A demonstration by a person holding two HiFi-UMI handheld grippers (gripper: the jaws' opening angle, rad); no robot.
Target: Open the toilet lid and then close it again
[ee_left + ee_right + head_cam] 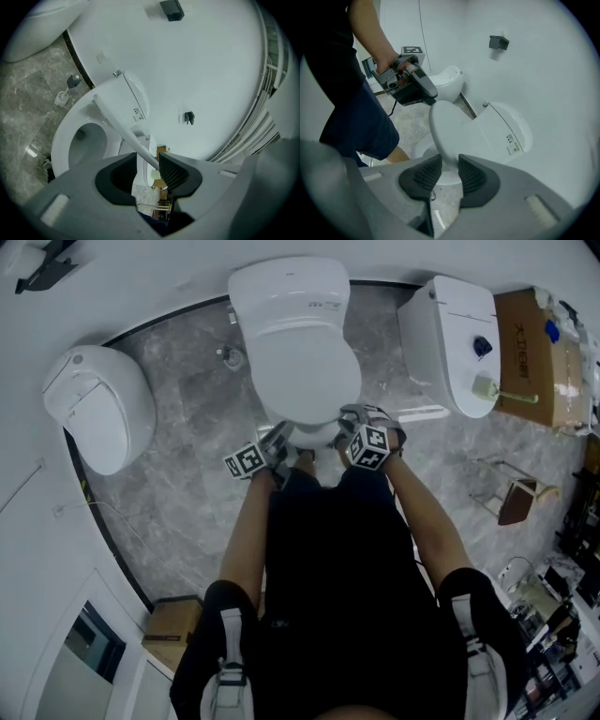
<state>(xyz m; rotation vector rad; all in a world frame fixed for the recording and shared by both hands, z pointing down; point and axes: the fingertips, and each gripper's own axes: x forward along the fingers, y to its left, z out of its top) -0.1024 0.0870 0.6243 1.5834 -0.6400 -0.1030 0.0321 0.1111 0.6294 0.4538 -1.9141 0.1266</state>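
So the toilet lid (300, 362) sits dead ahead of the person, with its long axis running away to the hinge by the wall. Its front rim pokes right into both claws, so neither hand is really nearer. The left gripper (147, 161) is about half open, with the thin rim leaning on one pad and a gap on the other side. The right gripper (445, 165) is partly open too and loosely straddles the rim. The lid's glossy white, oval, and tilted partway up off the bowl (79, 140).
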